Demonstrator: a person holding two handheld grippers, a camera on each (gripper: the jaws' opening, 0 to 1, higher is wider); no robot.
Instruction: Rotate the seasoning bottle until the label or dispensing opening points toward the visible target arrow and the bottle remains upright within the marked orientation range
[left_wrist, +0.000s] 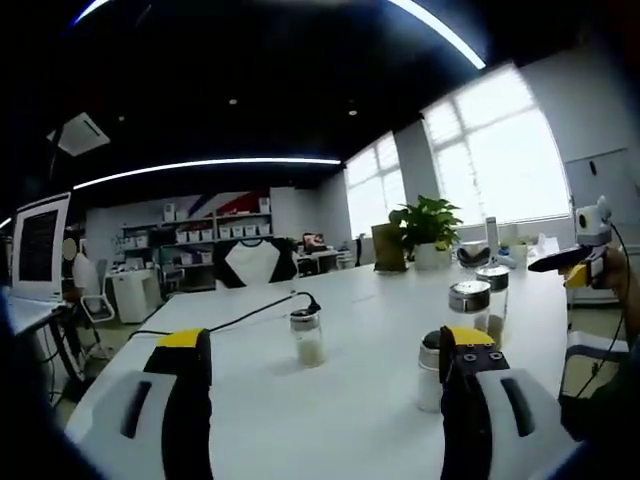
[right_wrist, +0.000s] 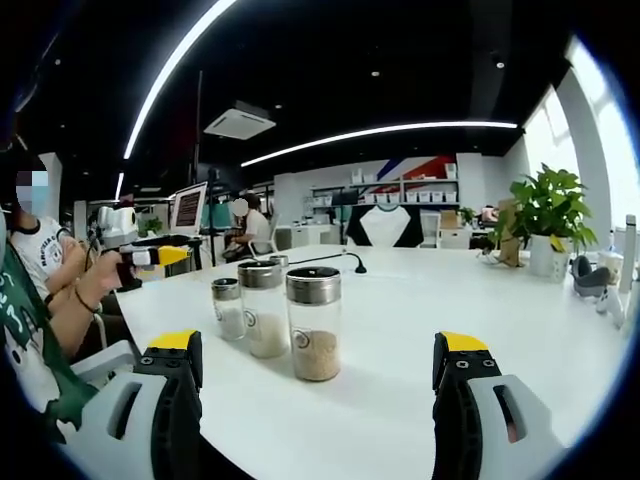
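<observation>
Left gripper view: the left gripper (left_wrist: 325, 375) is held low over a white table (left_wrist: 360, 300), jaws wide apart with nothing between them. A small bottle (left_wrist: 307, 337) with a dark cap is seen upright on the table in the gap between the jaws, well ahead of the tips. Just beside the right jaw a second bottle (left_wrist: 430, 372) is partly hidden by it, and behind that two taller jars (left_wrist: 470, 303) with metal lids are lined up. A black cable (left_wrist: 240, 318) is run across the table behind the small bottle. A potted plant (left_wrist: 428, 230) is set at the far end by the windows, and the other gripper (left_wrist: 570, 262) is poking in from the right edge.

Right gripper view: the right gripper (right_wrist: 320, 365) is also spread open and empty. Three seasoning jars are stood upright in a row left of centre: the nearest jar (right_wrist: 314, 323) with grainy stuff in it, a middle jar (right_wrist: 261, 307), and a smaller one (right_wrist: 227, 308) at the back. No arrow mark can be made out on the table (right_wrist: 420, 300). The left gripper (right_wrist: 140, 256) is held in a hand (right_wrist: 100, 285) at the left edge; its jaw state can't be told from here. The plant (right_wrist: 548, 215) is seen far right.
</observation>
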